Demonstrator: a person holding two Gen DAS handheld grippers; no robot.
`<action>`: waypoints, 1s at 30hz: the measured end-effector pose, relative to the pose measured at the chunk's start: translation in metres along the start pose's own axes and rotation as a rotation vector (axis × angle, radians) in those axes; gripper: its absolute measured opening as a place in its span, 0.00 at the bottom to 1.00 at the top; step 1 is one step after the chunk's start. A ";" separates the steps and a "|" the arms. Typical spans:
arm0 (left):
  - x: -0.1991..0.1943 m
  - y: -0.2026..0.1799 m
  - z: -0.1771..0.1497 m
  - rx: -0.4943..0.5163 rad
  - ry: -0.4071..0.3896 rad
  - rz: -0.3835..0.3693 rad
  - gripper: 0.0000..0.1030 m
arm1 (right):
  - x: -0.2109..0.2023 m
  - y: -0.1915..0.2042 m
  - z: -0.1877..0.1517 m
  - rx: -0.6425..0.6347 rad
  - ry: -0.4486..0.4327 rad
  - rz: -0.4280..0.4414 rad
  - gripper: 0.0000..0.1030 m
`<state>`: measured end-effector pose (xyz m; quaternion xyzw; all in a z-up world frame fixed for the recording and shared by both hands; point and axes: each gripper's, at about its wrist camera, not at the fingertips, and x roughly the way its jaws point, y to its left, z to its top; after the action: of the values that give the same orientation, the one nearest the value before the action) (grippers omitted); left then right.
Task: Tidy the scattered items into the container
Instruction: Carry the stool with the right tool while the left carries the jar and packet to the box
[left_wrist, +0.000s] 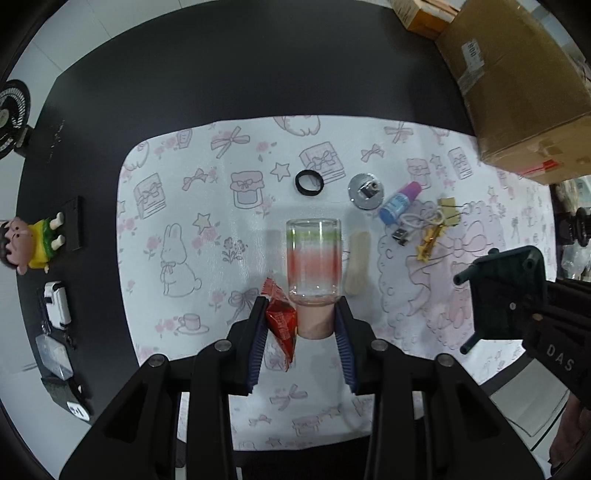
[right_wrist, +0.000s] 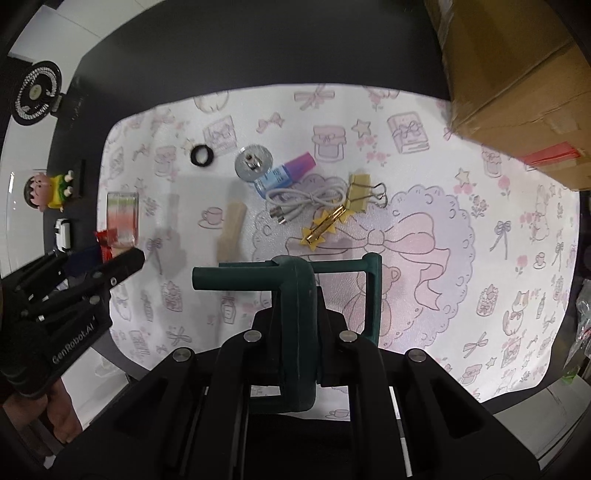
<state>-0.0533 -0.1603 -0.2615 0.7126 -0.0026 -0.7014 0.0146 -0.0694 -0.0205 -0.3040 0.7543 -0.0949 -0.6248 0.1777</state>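
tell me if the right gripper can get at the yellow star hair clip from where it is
Probably yes: the hair clip lies in the open just ahead of the right gripper, nothing between them, though its jaws look shut.

Left wrist cam sits behind the left tongs (left_wrist: 301, 325), looking down and forward, close over the patterned mat (left_wrist: 207, 206). Right wrist cam sits behind the right tongs (right_wrist: 295, 295), same heading, further right. Both share the mat's middle: black ring (left_wrist: 309, 181), white cable (right_wrist: 306, 199); each sees the other tongs
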 end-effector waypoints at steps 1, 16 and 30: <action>-0.012 -0.004 -0.002 -0.006 -0.011 0.000 0.33 | -0.009 -0.001 -0.001 0.005 -0.012 0.000 0.10; -0.130 -0.018 -0.029 -0.052 -0.156 -0.016 0.33 | -0.156 0.016 -0.063 -0.003 -0.203 -0.012 0.10; -0.148 -0.030 -0.027 -0.073 -0.188 -0.030 0.33 | -0.178 0.012 -0.064 -0.013 -0.260 -0.015 0.10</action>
<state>-0.0291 -0.1261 -0.1141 0.6425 0.0322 -0.7650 0.0299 -0.0414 0.0427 -0.1278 0.6664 -0.1077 -0.7193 0.1640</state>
